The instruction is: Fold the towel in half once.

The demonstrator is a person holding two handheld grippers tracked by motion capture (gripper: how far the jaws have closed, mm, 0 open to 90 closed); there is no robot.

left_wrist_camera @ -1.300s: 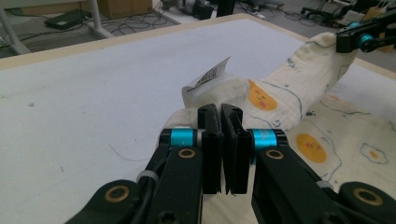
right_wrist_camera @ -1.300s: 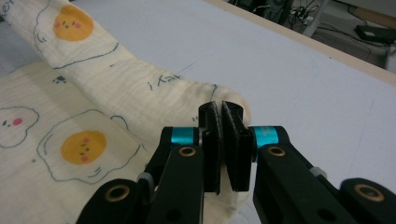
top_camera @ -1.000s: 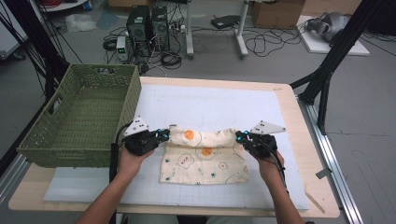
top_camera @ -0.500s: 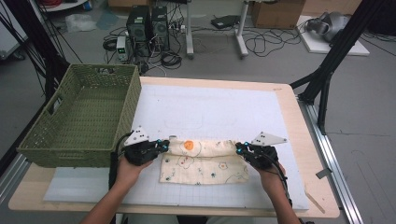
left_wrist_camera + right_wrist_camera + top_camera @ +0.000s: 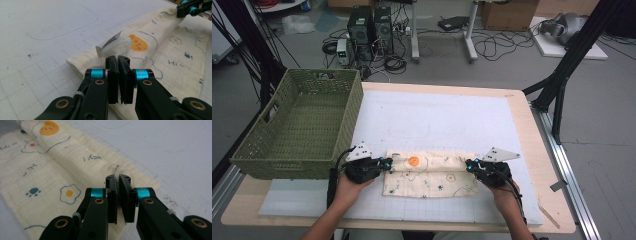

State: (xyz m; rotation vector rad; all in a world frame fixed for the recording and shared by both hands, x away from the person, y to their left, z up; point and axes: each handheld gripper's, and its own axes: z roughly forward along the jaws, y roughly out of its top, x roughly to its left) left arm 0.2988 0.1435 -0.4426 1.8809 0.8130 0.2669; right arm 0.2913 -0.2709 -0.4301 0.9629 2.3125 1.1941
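A cream cloth printed with little eggs, paw prints and writing lies on the white mat near the front edge of the table, part folded so that its far edge is rolled over toward the person. The left tongs are clamped on the cloth's left end, the right tongs on its right end; each pair is pinched nearly together with a fold of fabric caught between the black pads. In the left gripper view the left tongs bite the rolled edge just beside a white care label that sticks up, with an orange chick print close behind it. In the right gripper view the right tongs grip the folded corner, the cloth stretching away from them. A green woven basket stands on the left of the table, just beside the left hand.
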